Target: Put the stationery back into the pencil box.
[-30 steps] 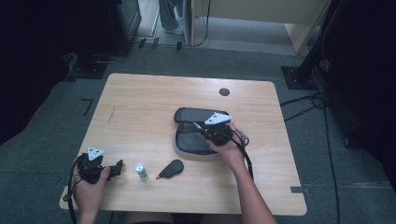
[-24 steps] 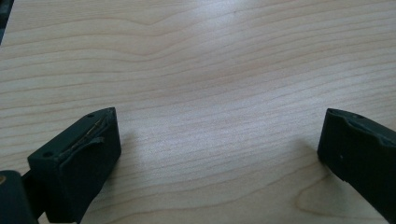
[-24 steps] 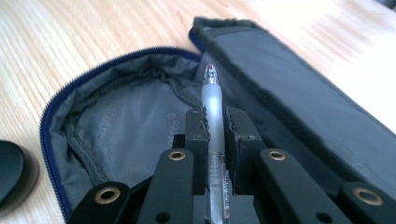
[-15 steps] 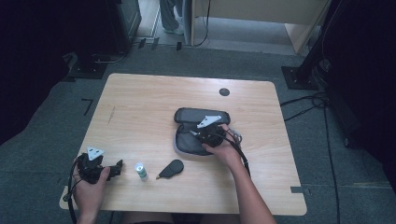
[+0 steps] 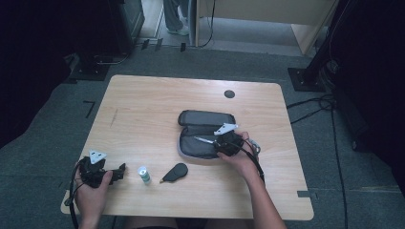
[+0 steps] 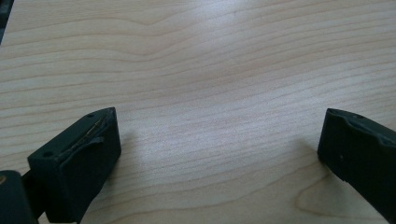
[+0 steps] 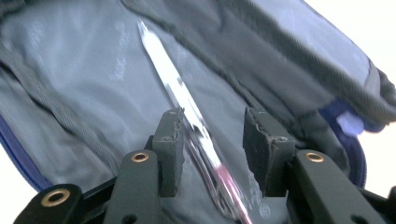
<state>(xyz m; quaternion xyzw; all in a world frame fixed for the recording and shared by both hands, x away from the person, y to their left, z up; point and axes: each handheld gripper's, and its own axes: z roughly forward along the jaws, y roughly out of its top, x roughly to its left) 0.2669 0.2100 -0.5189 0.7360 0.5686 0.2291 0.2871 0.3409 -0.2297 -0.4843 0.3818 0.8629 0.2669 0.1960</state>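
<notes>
A dark grey pencil case (image 5: 204, 118) lies open in the middle of the table. My right gripper (image 5: 211, 141) is low over its near half. A slim shiny silver tool (image 7: 173, 83) lies on the case's grey lining (image 7: 70, 65) and runs between the jaws. The jaws have just been opening, and the pads stand apart from the tool on both sides. Its tip (image 5: 200, 140) pokes out to the left of the gripper. My left gripper (image 5: 118, 171) rests at the front left, its jaws (image 6: 219, 140) wide open over bare wood.
A small white bottle with a green cap (image 5: 143, 174) and a black teardrop-shaped object (image 5: 175, 171) lie near the front edge between my hands. A black round plug (image 5: 229, 94) sits at the back right of the wooden tabletop (image 5: 143, 109). Dark floor and stands surround the table.
My right gripper has shifted slightly toward the near side over the case, and the silver tool now shows at its left. The left hand has stayed still.
</notes>
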